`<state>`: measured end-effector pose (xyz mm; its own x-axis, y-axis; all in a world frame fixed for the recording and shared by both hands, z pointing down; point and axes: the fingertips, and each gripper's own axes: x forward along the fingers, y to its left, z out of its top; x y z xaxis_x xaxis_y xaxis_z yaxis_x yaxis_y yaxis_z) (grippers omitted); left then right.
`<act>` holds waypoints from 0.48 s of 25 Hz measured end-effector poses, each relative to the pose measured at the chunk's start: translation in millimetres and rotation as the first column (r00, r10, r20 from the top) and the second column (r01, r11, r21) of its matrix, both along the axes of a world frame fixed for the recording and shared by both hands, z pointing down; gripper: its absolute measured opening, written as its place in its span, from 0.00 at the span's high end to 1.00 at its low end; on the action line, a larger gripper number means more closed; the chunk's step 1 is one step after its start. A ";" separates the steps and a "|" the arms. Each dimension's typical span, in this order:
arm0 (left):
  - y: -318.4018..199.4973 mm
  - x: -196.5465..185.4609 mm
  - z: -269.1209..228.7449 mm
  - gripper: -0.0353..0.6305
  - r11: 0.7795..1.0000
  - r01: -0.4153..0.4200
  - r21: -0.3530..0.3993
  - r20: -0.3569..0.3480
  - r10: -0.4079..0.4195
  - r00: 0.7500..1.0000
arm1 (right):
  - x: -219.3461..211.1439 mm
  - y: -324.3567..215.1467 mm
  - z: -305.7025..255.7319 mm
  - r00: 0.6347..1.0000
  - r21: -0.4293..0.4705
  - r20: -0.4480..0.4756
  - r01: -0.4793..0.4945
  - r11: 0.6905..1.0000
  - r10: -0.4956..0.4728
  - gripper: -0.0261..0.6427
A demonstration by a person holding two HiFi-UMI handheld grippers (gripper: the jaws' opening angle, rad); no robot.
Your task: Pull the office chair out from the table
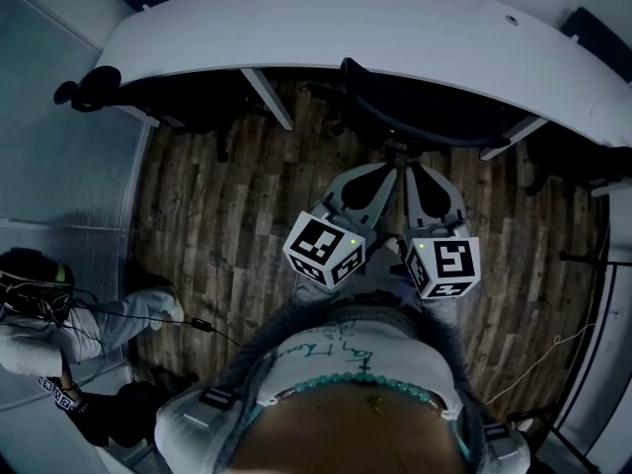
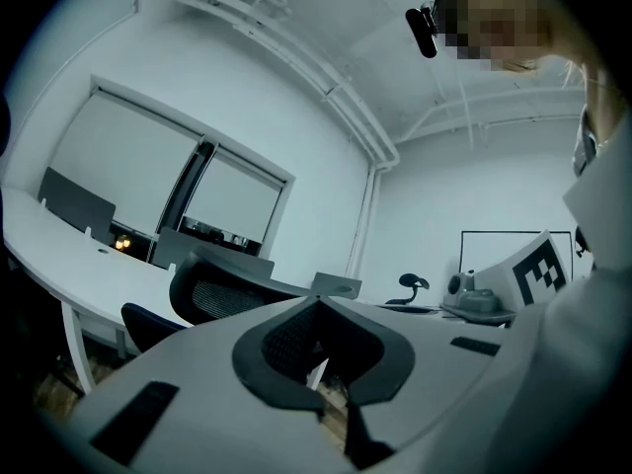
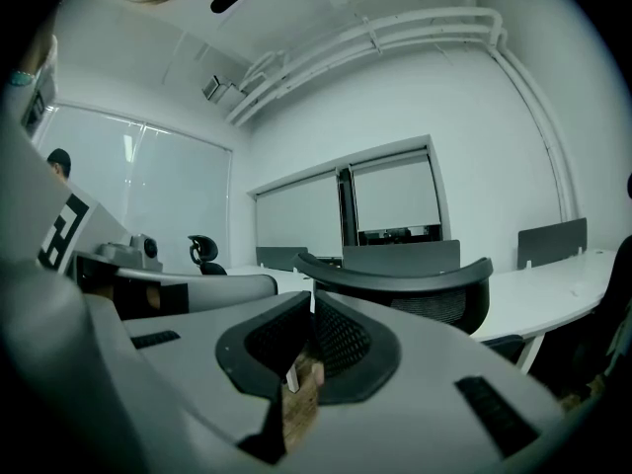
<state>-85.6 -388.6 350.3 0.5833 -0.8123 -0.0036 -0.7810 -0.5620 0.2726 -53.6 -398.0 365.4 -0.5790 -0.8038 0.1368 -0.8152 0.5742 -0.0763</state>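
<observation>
Left tongs (image 2: 318, 302) and right tongs (image 3: 308, 294), pressed together empty, face the curved mesh-backed office chair (image 1: 425, 107).

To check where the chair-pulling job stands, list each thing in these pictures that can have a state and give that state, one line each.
office chair, pushed in at the white table, not gripped
left gripper, shut, empty, short of the chair
right gripper, shut, empty, short of the chair
window blinds, lowered almost fully
</observation>
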 end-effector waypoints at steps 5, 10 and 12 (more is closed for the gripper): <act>-22.6 7.8 1.6 0.93 1.000 0.006 -0.021 -0.002 -0.006 1.000 | 10.3 -16.8 0.2 1.000 -0.011 -0.001 0.006 1.000 -0.006 0.93; -38.4 13.3 4.8 0.93 0.999 0.013 -0.040 0.000 -0.013 1.000 | 16.7 -27.5 6.8 1.000 -0.032 -0.005 0.020 0.999 -0.020 0.93; -42.6 17.4 5.7 0.93 0.999 0.019 -0.044 0.001 -0.019 1.000 | 21.1 -30.6 8.8 1.000 -0.033 -0.008 0.028 0.999 -0.029 0.93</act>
<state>-68.1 -431.3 356.0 0.5678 -0.8225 0.0326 -0.7915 -0.5347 0.2961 -32.5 -428.6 374.2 -0.6002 -0.7820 0.1679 -0.7993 0.5945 -0.0883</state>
